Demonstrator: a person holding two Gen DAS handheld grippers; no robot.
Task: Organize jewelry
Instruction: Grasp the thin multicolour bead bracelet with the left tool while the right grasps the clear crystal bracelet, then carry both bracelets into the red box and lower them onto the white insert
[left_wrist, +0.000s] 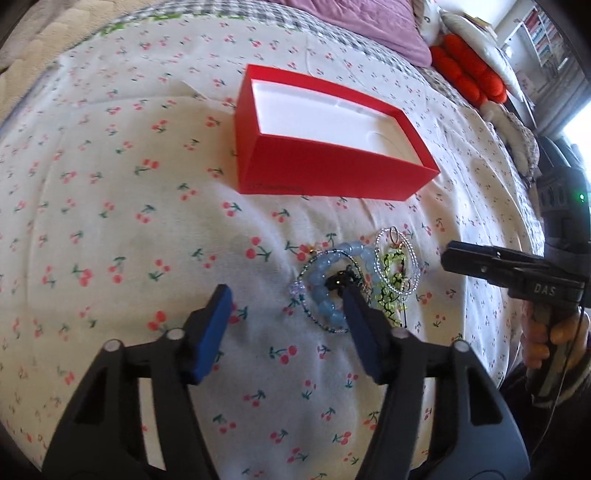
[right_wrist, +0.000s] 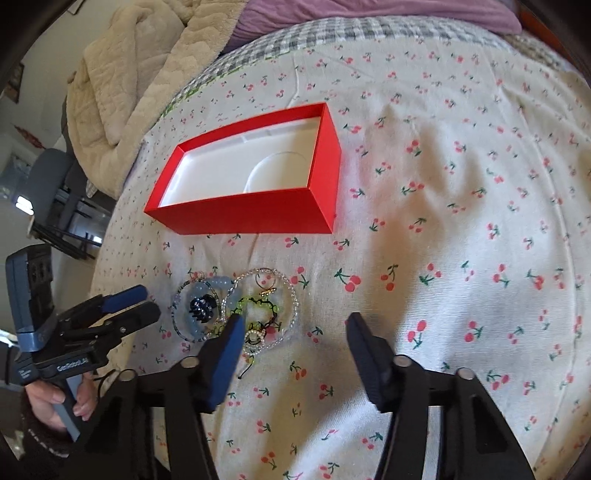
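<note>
A: Where is the jewelry sitting?

B: The jewelry pile (right_wrist: 236, 310) is lying on the cherry-print bedspread (right_wrist: 461, 206), at six o'clock from the red box (right_wrist: 258, 214), apart from it.

A: And the tongs?

B: The left gripper (left_wrist: 286, 310) is gaping wide, gripping nothing, its right finger overlapping the blue beads. The right gripper (right_wrist: 295, 332) is hovering wide open, empty, at the pile's four o'clock.

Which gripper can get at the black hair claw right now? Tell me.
Probably the left gripper: it is open, and the black hair claw lies uncovered on the blue bead bracelet, just ahead of its right finger.
</note>
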